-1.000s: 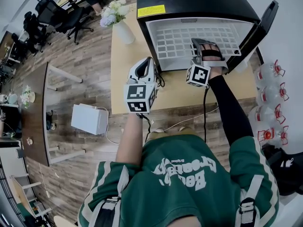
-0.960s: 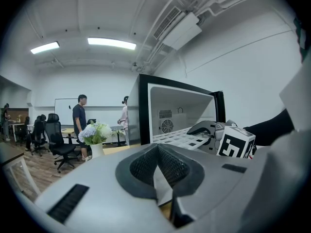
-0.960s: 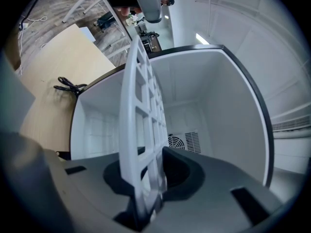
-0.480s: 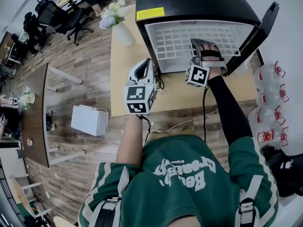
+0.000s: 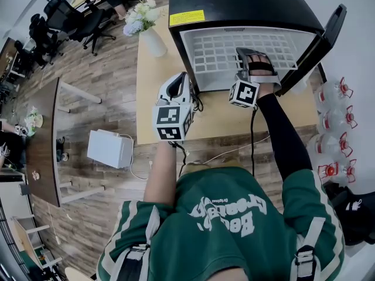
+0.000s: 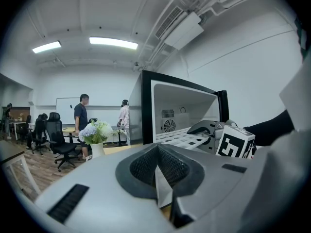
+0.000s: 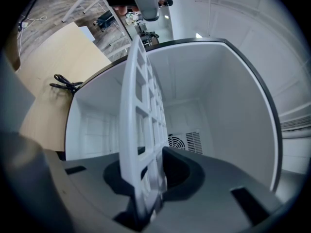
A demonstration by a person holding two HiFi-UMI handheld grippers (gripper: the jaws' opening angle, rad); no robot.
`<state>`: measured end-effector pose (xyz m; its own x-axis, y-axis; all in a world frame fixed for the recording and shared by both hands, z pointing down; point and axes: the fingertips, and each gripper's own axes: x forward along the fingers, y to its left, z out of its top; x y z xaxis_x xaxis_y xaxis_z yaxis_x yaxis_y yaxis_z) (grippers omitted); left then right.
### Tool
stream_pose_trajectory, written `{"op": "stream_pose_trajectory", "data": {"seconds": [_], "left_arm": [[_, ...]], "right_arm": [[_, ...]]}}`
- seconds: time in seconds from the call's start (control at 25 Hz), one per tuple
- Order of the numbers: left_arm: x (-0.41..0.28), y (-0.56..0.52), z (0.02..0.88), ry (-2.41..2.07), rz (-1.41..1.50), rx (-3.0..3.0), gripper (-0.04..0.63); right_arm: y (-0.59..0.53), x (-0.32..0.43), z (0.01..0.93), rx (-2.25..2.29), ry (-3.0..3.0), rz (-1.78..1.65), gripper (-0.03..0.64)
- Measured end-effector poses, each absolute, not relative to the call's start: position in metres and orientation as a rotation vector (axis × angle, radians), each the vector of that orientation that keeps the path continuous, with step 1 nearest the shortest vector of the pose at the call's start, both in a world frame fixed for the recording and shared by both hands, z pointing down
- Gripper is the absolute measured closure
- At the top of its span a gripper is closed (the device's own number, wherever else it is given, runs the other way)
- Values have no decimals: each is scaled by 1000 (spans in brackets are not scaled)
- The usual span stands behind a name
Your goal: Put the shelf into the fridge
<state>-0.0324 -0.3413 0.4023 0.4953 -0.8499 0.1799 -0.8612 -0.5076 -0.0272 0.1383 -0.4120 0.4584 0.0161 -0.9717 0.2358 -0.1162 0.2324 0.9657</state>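
the white shelf (image 5: 217,51) lay level, partly inside the open fridge (image 5: 246,4), its front edge clamped between the narrowly parted jaws of the right gripper (image 5: 251,57). the left gripper (image 5: 180,82) hovered beside the fridge over the wooden table (image 5: 152,98), jaws together, holding nothing.

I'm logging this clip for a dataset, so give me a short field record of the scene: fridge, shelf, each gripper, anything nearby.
fridge: black fridge, door open, standing on the table
shelf: white grid shelf, inside the fridge opening
right gripper: right gripper shut on the shelf's near edge
left gripper: left gripper shut, empty, in front of the fridge
nearby: vase of flowers left of the fridge
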Motion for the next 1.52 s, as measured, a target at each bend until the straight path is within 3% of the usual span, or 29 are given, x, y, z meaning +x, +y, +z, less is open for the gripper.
{"op": "stream_pose_trajectory", "data": {"seconds": [1.52], "left_arm": [[-28, -354, 404, -1535, 263, 2646, 595]], "right_arm": [[-434, 141, 459, 1129, -1374, -958, 534]]}}
